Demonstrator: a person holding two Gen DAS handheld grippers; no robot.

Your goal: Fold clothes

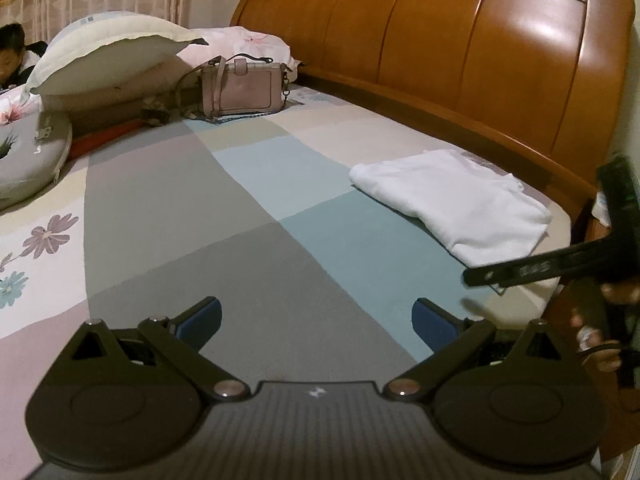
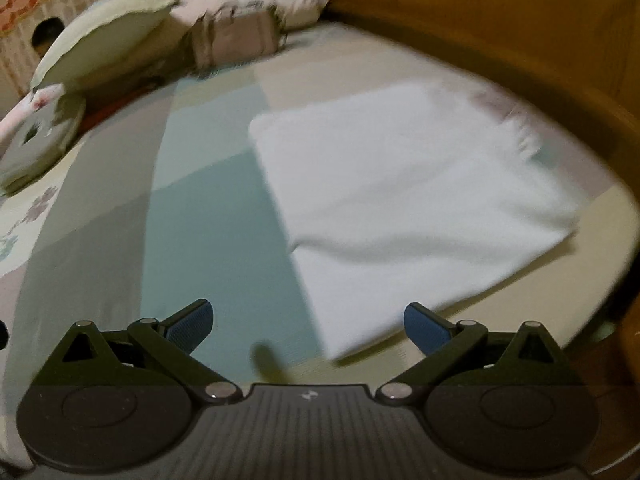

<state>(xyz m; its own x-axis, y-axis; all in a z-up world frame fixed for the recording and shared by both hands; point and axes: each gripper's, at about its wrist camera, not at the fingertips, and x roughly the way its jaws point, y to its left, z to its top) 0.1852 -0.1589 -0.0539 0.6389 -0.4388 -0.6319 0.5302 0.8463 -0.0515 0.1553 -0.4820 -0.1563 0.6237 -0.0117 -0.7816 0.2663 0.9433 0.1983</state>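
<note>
Your left gripper is matt black plastic with a ribbed body, small shiny metal pivot pins, and blue pads of finely textured rubbery look on the jaws; your right gripper looks the same. The folded white garment is soft, matt cloth with a slightly fuzzy surface. Beneath it the bed sheet is smooth, flat woven cloth in matt patches. The headboard is varnished wood, glossy enough to throw back light. The pink handbag looks like smooth leather with metal fittings. The pillow is matt fabric.
</note>
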